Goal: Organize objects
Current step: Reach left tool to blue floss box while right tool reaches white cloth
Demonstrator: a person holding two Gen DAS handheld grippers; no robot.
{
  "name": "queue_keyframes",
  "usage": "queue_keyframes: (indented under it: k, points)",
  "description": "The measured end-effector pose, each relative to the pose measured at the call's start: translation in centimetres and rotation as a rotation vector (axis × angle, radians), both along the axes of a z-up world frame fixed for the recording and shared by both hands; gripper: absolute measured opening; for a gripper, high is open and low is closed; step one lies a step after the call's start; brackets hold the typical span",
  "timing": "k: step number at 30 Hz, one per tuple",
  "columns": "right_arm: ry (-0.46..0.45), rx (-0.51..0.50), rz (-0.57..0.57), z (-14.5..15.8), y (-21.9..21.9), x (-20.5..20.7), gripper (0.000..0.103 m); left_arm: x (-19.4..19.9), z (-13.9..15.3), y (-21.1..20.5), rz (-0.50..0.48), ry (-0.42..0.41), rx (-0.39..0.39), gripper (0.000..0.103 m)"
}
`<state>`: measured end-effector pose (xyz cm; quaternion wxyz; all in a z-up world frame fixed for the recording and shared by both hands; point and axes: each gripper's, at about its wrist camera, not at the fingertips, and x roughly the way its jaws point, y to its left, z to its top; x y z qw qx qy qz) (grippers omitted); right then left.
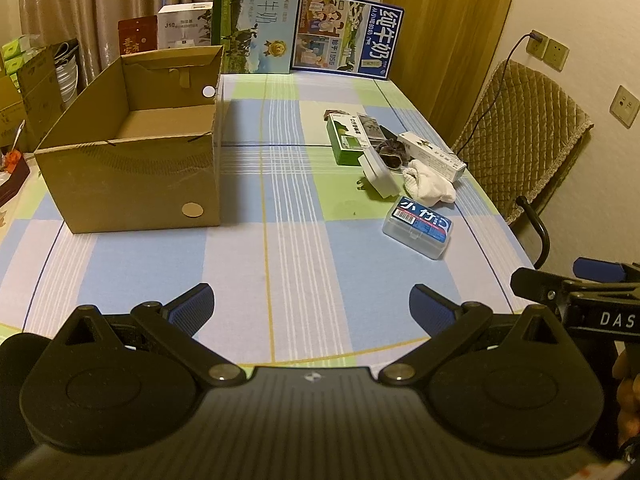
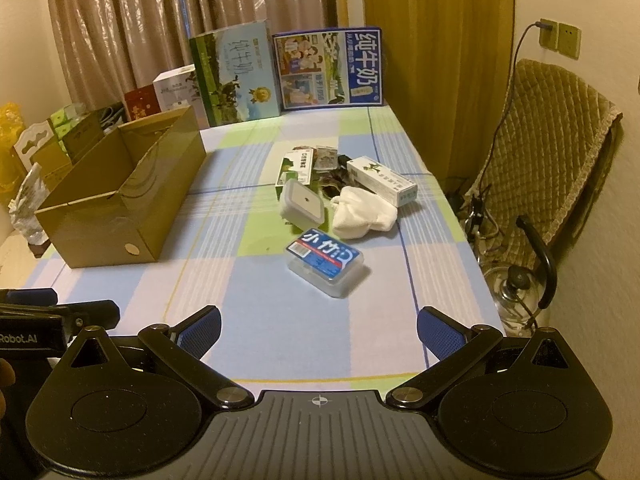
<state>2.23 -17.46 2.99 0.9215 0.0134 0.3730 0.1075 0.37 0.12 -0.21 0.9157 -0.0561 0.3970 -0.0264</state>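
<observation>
An open, empty cardboard box (image 1: 132, 152) (image 2: 120, 196) stands on the left of the checked tablecloth. To its right lies a loose pile: a clear plastic case with a blue label (image 1: 418, 227) (image 2: 325, 262), a white sock (image 1: 428, 184) (image 2: 364, 212), a white plug adapter (image 1: 380, 172) (image 2: 302, 202), a green carton (image 1: 346, 138) (image 2: 296, 168), a long white carton (image 1: 432, 154) (image 2: 382, 180) and a dark scrunchie (image 1: 390, 152). My left gripper (image 1: 312, 306) hovers open over the near table edge. My right gripper (image 2: 319, 330) is open too, short of the clear case.
Two large milk cartons (image 1: 256, 20) (image 1: 346, 34) stand against the curtain at the table's far end, smaller boxes (image 1: 182, 26) beside them. A quilt-covered chair (image 2: 548, 152) and a glass kettle (image 2: 516, 292) sit to the right. Clutter lies left of the box.
</observation>
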Motion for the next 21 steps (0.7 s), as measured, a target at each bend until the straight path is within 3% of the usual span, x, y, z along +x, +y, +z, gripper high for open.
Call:
queue_keyframes:
  k: [9, 21]
  points:
    - [-0.010, -0.006, -0.019, -0.1, -1.0, 0.7, 0.101, 1.5, 0.0, 0.0, -0.001, -0.002, -0.001, 0.102]
    - [-0.065, -0.034, -0.025, 0.9, -3.3, 4.6, 0.101, 6.4, -0.5, -1.7, -0.081, -0.028, -0.005, 0.102]
